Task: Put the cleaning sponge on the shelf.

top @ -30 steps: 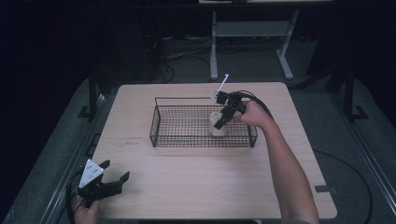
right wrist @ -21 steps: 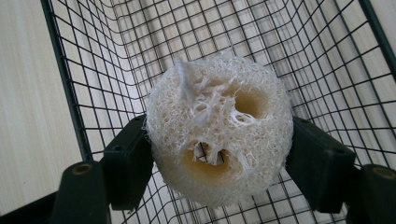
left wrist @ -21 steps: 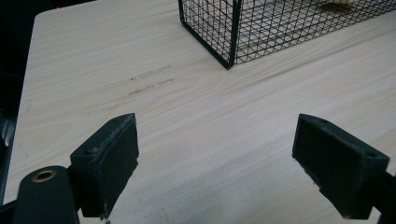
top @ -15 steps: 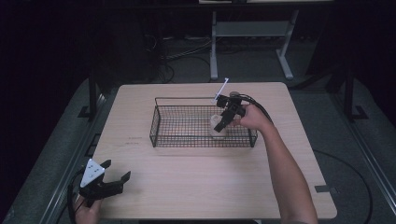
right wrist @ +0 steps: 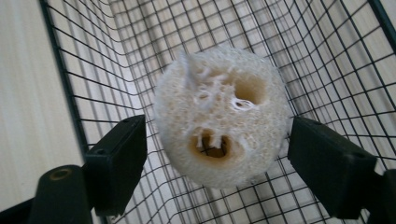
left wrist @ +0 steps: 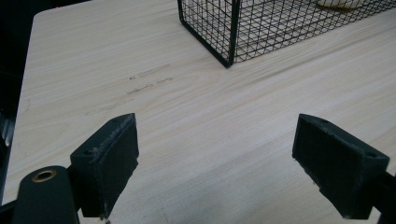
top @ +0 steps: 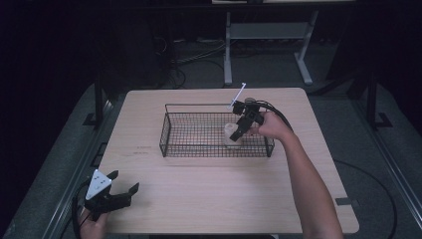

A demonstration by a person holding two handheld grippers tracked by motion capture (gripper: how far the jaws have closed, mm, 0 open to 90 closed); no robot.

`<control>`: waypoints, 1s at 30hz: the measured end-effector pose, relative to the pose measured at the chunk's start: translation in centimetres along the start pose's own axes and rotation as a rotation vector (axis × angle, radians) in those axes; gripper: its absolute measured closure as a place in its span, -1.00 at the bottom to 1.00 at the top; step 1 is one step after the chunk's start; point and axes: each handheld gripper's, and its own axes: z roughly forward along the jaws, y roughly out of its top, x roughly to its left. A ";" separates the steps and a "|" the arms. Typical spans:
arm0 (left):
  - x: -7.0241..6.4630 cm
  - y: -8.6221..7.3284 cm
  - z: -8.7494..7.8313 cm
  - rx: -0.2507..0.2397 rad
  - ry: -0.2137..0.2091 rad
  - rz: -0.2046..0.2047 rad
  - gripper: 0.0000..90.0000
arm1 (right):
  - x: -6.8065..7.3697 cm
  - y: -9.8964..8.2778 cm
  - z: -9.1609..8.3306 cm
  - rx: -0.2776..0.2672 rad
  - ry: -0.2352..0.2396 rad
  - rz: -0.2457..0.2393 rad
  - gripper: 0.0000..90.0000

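1. Loofah slice (right wrist: 219, 119), pale and porous, sits inside the wire basket (top: 169, 134), directly ahead of the right claw (right wrist: 217, 154) and between its two jaws.
2. Right claw: jaws apart, a gap visible on each side of the loofah slice; not clamped. I cannot tell whether the slice rests on the basket floor or leans on the mesh behind it.
3. In the high view the right claw (top: 244, 124) dips over the basket's near-right part, with the slice (top: 232, 134) just below its tips.
4. Left claw (left wrist: 215, 158): jaws wide apart, holding nothing, low over bare surface (left wrist: 233, 140); the basket corner (left wrist: 231, 42) lies well ahead of it, to its right.
5. Step in hand, as I judge it: either lining up a grasp on the slice or just letting go of it in the basket; the frames alone don't settle which.
6. Next move, if grasping: close evenly on both flanks and lift straight up, clear of the wire rim. If releasing: back out upward without snagging mesh.
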 end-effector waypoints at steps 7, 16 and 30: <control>-0.2 0.1 0.1 0.000 -0.006 0.005 -0.69 | 0.8 0.2 -1.2 -0.031 -0.008 -0.021 -0.58; -0.2 0.1 0.0 0.000 -0.006 0.009 -0.70 | 2.0 0.1 -3.3 -0.066 -0.028 -0.042 -0.58; -0.3 0.1 0.1 -0.002 -0.008 0.004 -0.70 | 3.8 -0.1 -5.0 -0.080 -0.021 -0.078 -0.58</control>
